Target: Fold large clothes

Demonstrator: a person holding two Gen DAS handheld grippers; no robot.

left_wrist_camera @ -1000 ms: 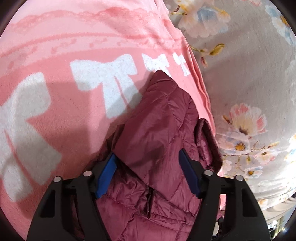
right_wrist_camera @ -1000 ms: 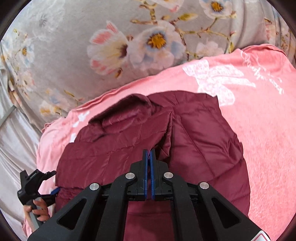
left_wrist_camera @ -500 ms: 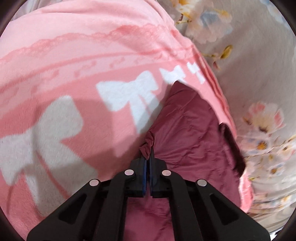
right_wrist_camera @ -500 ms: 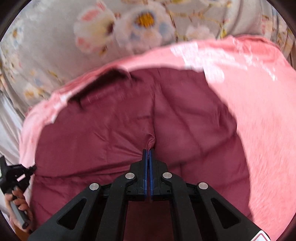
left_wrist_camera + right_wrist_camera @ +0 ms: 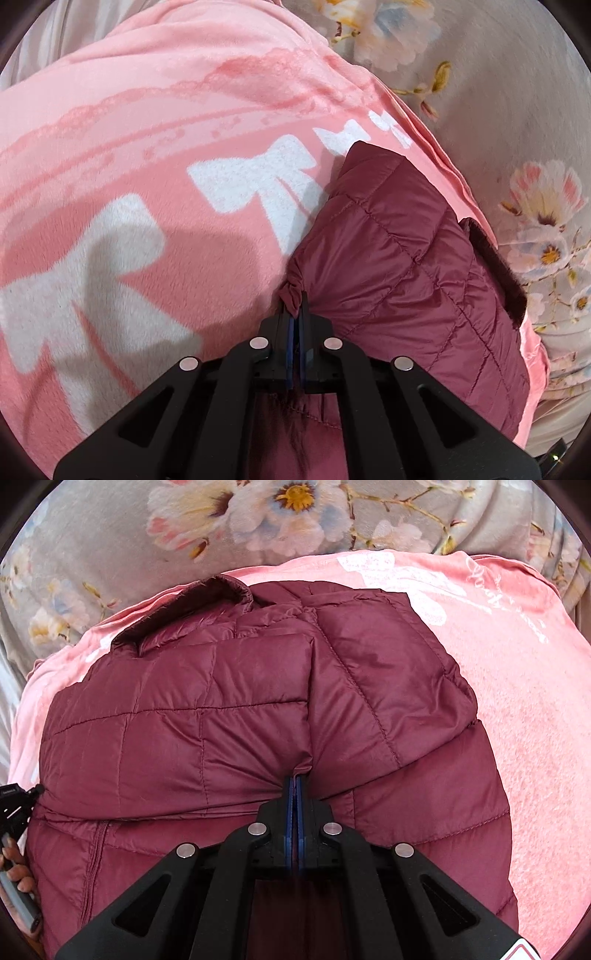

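Maroon quilted puffer jacket (image 5: 229,738) lies folded over on a pink fleece blanket (image 5: 155,122) with white bow prints, above a grey floral bedsheet (image 5: 110,535). Left gripper (image 5: 295,314) clamped on a bunched edge of jacket fabric. Right gripper (image 5: 294,790) pinched tight on a jacket fold. Fabric shiny, stitched in squares; collar (image 5: 207,594) dull.

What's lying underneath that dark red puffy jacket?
The jacket lies on a pink blanket with white bows, spread over a grey floral sheet. Whatever is directly under the jacket is covered.
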